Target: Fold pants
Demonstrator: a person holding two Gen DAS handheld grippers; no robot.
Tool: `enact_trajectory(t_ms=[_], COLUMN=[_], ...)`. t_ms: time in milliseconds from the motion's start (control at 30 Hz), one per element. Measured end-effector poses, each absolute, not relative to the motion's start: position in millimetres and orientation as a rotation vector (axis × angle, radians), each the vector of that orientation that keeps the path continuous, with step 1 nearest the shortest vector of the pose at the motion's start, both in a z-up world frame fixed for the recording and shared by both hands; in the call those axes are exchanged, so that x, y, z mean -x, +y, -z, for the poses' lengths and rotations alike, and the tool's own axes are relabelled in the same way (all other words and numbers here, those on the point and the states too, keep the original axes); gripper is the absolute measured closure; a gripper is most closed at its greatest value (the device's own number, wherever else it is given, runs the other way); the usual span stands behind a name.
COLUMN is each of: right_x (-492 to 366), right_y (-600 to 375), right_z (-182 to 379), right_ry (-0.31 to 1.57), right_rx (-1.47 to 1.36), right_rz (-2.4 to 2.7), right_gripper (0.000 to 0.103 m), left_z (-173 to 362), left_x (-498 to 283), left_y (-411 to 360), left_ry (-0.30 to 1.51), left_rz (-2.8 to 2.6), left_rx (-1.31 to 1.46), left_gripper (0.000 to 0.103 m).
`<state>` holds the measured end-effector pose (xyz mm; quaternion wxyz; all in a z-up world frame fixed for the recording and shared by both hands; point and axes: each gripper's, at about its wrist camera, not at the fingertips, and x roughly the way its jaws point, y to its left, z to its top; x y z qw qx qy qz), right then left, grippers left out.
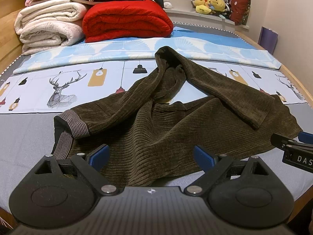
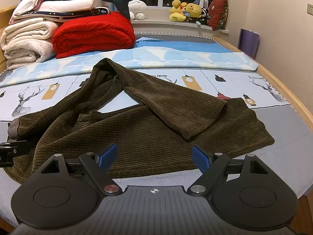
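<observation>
Pants (image 1: 156, 129) lie rumpled on bed (image 1: 27, 137); left tool (image 1: 151, 156) & right tool (image 2: 154, 157) both gape, empty.

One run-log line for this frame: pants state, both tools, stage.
pants: brown corduroy, rumpled on bed, unfolded | left tool: open, empty, over near edge | right tool: open, empty | stage: pre-grasp

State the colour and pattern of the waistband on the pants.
The waistband is grey with fine dark stripes, unlike the olive-brown corduroy pants; clearest in the left wrist view.
</observation>
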<state>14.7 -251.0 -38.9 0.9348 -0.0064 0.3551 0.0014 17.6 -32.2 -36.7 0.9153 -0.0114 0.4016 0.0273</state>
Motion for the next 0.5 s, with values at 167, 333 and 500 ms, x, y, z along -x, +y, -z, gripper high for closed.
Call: enact_trajectory(t_ms=[167,333,500], right_x=[-14.4,-14.9,-14.9], right_y=[-251.5,-251.9,-251.9], right_z=[40.3,39.5,39.7], right_ry=[0.724,0.721,0.722], right_rx=[0.011,0.01,0.009], right_rz=[-0.003,-0.004,-0.004], right_gripper=[0.02,0.02,0.02], left_z=[36.7,36.2,36.0], left_x=[-17.7,-17.2,-17.2], left_y=[-31.9,-31.8,-31.8], left_ry=[0.827,0.827,0.827], left_rz=[-0.056,-0.055,-0.056], left_rx=[0.024,0.025,0.025], left_gripper=[0.008,0.008,0.008])
